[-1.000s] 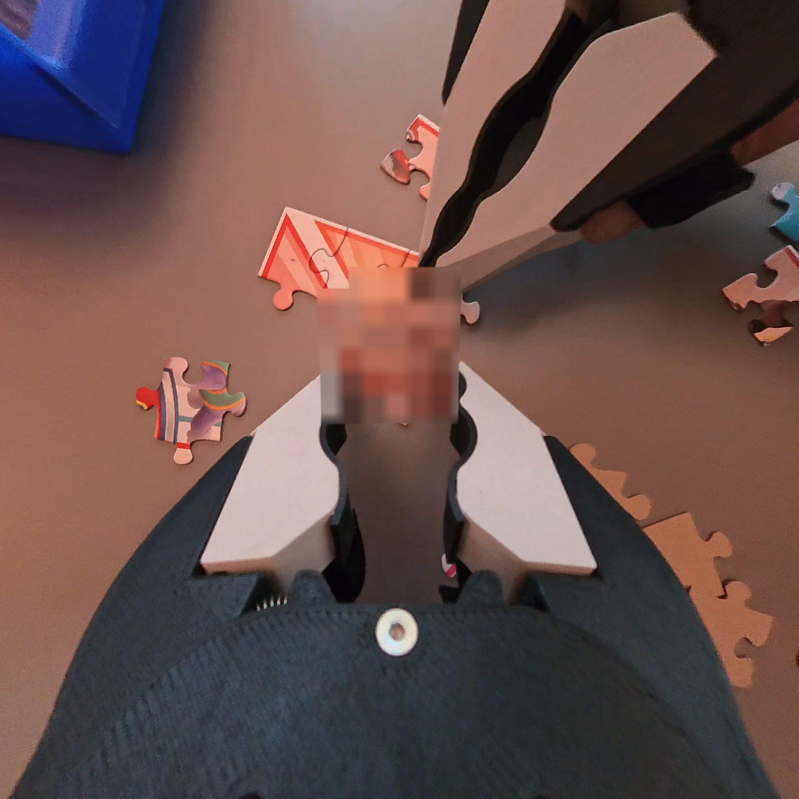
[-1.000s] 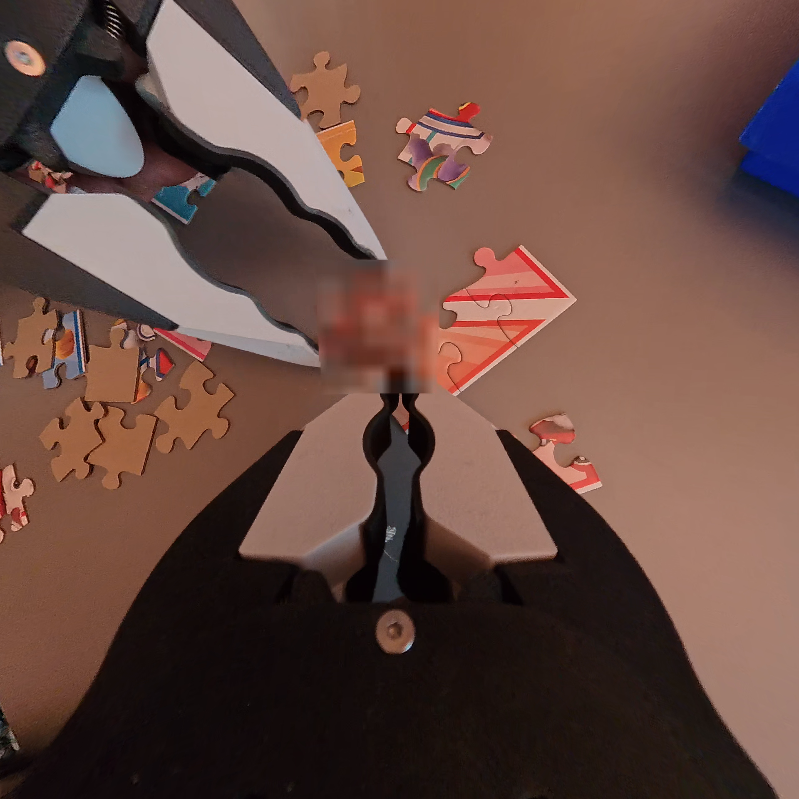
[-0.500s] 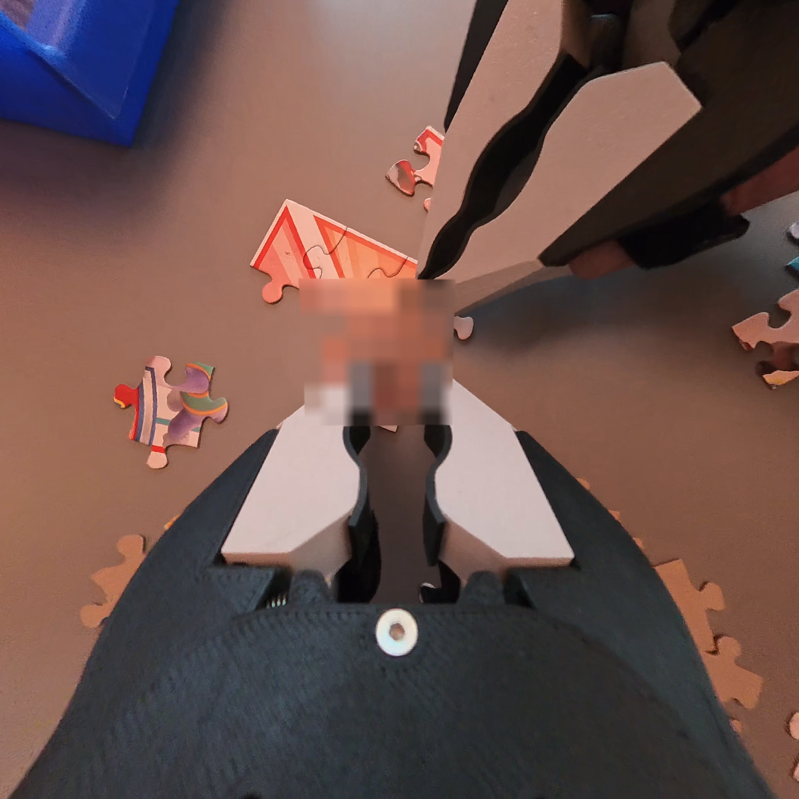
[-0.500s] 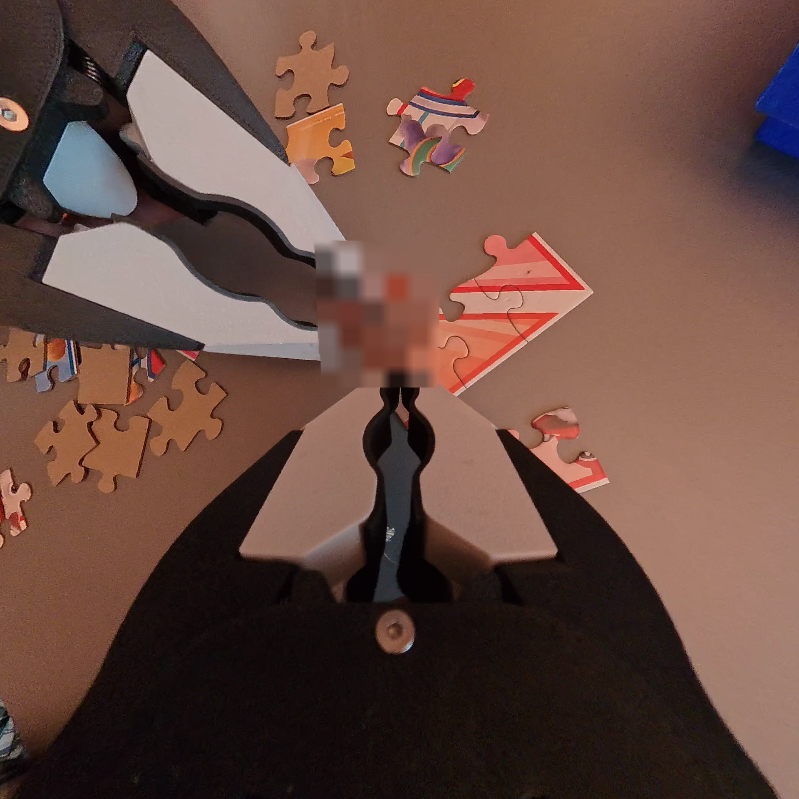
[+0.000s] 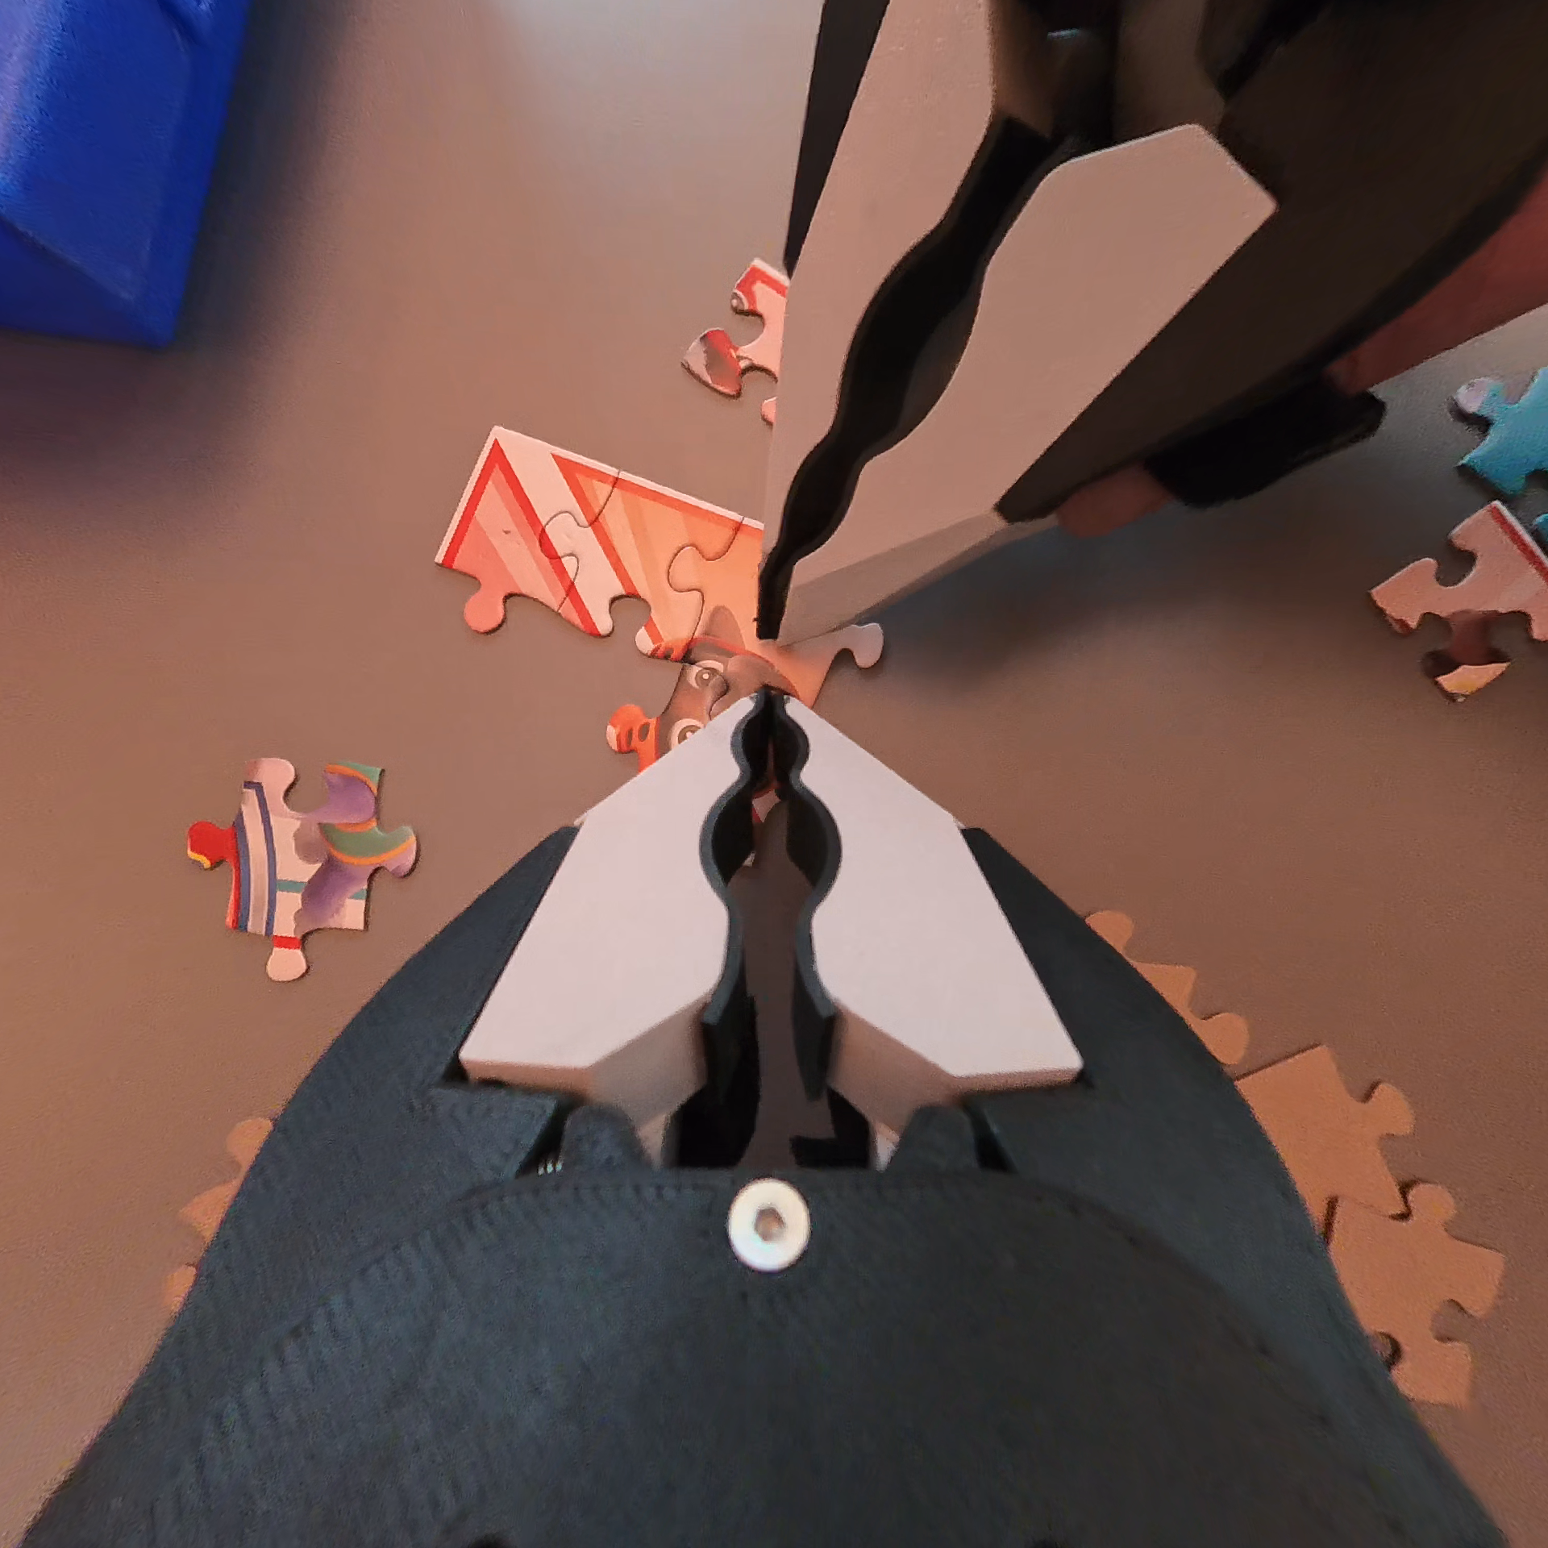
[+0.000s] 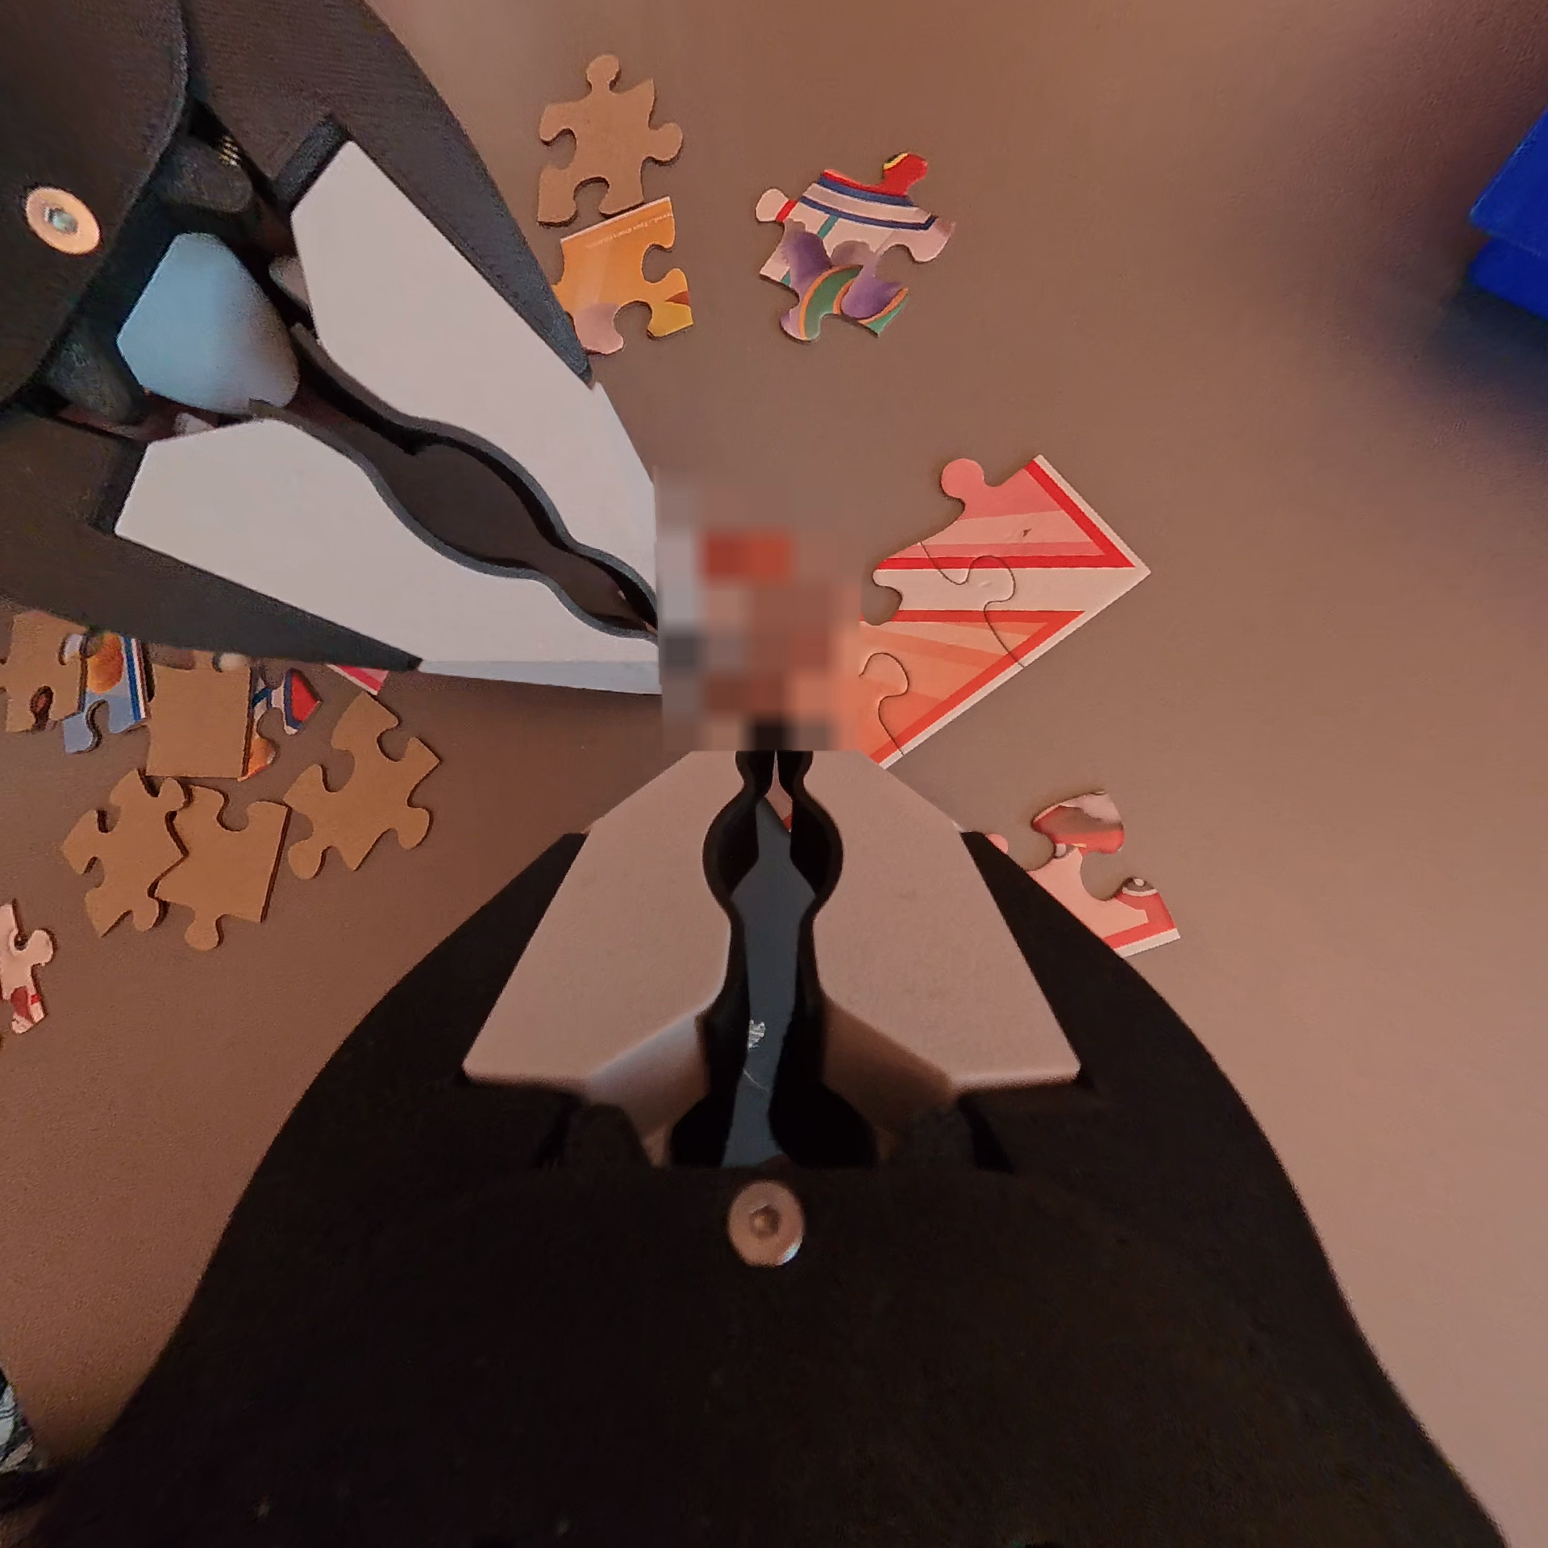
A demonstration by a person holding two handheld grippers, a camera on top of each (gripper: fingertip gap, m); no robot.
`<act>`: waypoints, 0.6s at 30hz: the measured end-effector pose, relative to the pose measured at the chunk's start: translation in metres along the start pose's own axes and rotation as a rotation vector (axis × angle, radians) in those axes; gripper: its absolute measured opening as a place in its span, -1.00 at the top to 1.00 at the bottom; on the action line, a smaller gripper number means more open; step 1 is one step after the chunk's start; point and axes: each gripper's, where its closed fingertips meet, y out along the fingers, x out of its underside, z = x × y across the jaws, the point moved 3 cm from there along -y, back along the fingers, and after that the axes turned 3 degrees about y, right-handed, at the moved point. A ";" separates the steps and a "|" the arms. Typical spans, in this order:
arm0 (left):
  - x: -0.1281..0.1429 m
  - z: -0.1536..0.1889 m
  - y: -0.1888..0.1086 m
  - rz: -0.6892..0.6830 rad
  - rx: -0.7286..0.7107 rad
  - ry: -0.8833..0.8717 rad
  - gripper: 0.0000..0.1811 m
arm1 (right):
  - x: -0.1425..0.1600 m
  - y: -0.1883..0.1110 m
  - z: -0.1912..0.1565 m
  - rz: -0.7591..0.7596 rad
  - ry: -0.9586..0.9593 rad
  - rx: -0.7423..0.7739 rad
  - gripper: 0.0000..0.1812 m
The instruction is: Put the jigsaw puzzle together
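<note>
Both claws meet tip to tip over 1 orange puzzle piece lying on the brown tabletop. Left gripper has its 2 pale, wavy-edged fingers narrowed until the tips nearly touch, pressing at that piece; 1.0 s ago they stood well apart. Right gripper, seen across from it, is likewise pinched to a thin slit at the piece's far edge; whether either actually grips the piece I cannot tell. In the right wrist view a mosaic patch hides the contact spot.

Touching the piece is a joined corner section of 3 flat cardboard pieces with red and pink stripes, in the same place as before. 1 loose multicoloured piece lies well to the left, 1 red-and-white piece beyond the corner section. At least 5 pieces lie face-down, plain brown, near the left gripper's dark ribbed plastic body. 1 blue box sits at the far corner.
</note>
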 end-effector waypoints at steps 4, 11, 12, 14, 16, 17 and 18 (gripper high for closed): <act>-0.011 -0.008 -0.018 0.058 -0.017 0.015 1.00 | -0.001 -0.001 0.000 0.002 -0.005 0.005 1.00; 0.003 -0.017 -0.019 0.009 -0.025 -0.005 0.91 | -0.005 -0.005 0.004 0.038 0.004 0.030 1.00; 0.000 -0.025 -0.030 0.049 -0.053 -0.028 0.83 | -0.007 -0.006 0.007 0.050 0.010 0.041 1.00; 0.005 -0.047 -0.052 0.085 -0.103 -0.082 0.73 | -0.009 -0.010 0.009 0.076 0.019 0.052 1.00; 0.021 -0.072 -0.069 0.069 -0.153 -0.140 0.65 | -0.011 -0.011 0.011 0.086 0.019 0.064 1.00; 0.029 -0.083 -0.075 0.055 -0.176 -0.160 0.61 | -0.012 -0.012 0.011 0.090 0.017 0.065 1.00; 0.036 -0.090 -0.078 0.042 -0.187 -0.175 0.58 | -0.013 -0.012 0.010 0.093 0.014 0.064 1.00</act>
